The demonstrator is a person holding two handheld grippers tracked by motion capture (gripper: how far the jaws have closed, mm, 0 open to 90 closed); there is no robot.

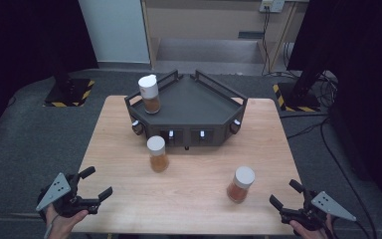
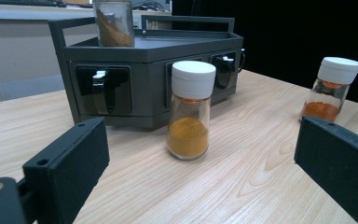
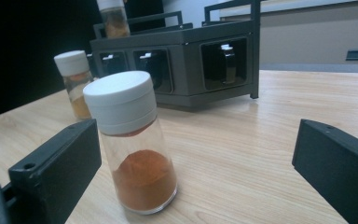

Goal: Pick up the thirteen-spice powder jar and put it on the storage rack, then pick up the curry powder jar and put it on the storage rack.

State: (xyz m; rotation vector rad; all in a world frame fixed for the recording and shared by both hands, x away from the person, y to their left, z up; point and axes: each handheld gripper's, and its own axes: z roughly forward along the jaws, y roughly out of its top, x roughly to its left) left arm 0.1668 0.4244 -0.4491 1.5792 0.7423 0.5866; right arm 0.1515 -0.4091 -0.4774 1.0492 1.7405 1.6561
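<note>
1 spice jar already stands on the rack. 2 remain on the table: the yellow jar ahead of the left tool, the red jar just before the right tool. Both tools stand apart, holding nothing.

My tongs, the left gripper and the right gripper, are black with grey plates. The near jar holds rust-orange powder under a white cap; the middle jar holds mustard-yellow powder, also white-capped. The rack is dark grey on the pale wood-grain table.
</note>
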